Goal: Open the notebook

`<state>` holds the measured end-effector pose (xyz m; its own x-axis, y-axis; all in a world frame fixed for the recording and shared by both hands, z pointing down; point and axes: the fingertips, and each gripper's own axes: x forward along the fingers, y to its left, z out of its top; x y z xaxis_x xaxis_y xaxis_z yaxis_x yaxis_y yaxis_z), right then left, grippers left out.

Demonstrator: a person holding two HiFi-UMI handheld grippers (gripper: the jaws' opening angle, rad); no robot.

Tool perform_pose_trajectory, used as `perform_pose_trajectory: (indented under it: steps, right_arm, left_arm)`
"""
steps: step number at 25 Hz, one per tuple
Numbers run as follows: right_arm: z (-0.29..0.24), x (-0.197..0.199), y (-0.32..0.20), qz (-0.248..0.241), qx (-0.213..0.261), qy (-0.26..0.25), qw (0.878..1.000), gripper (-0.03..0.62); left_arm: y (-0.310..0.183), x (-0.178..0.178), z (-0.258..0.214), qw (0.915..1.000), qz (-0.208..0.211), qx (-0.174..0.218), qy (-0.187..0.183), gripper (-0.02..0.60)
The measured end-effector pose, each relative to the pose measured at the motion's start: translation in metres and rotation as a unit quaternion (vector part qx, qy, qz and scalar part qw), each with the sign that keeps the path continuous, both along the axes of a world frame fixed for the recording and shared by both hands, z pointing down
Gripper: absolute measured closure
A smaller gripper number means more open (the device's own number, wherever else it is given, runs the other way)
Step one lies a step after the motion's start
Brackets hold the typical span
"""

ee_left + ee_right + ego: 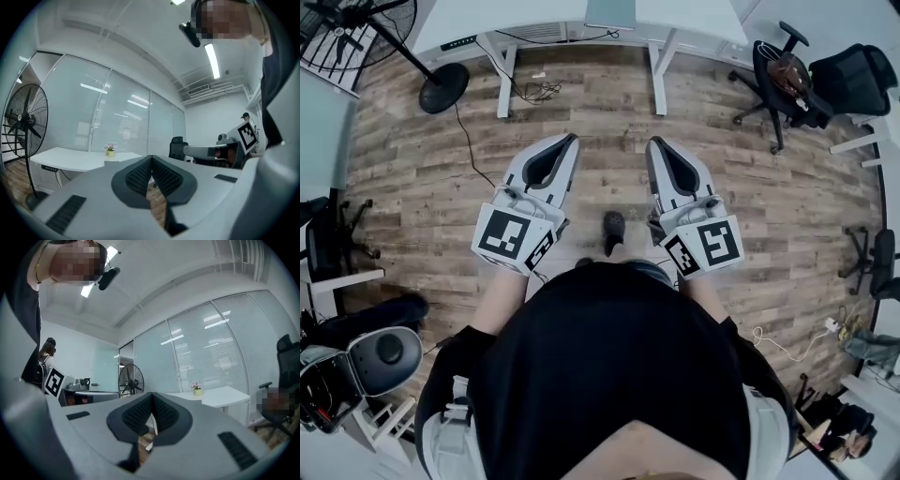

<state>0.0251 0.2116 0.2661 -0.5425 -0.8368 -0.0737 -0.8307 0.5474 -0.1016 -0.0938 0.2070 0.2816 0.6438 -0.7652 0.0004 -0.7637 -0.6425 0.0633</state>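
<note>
Notebook: none shows in any view, so where it lies cannot be told; perhaps it is on the white desk (534, 14) ahead, whose top is mostly cut off. As a judgement, it should be light, with a thin, bendable cover. That cover is best pinched at its free edge, opposite the spine, while the other claw pins the pages down. There are two grippers: the left gripper (570, 141) and right gripper (654, 143), both clenched on nothing, side by side over the wood floor (412, 169). Also visible are one standing fan (356, 33), one potted flower (110, 150) and at least two office chairs (783, 66).
</note>
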Motion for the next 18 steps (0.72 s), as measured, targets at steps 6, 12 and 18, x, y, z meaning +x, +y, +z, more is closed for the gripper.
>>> perform_pose_trajectory:
  steps: [6,12,18]
  right_arm:
    - [-0.003,0.019,-0.038,0.003,0.003,0.001,1.0,0.589]
    - [-0.008,0.032,-0.071,-0.001,0.007,0.001,1.0,0.589]
    - [-0.01,0.042,-0.1,-0.015,0.007,-0.001,1.0,0.589]
  left_arm:
    - [-0.039,0.022,0.0,0.9999,0.011,-0.001,-0.005,0.571]
    - [-0.072,0.036,-0.008,0.9999,0.006,0.009,-0.005,0.571]
    - [-0.097,0.047,-0.009,0.9999,-0.009,0.008,-0.008,0.571]
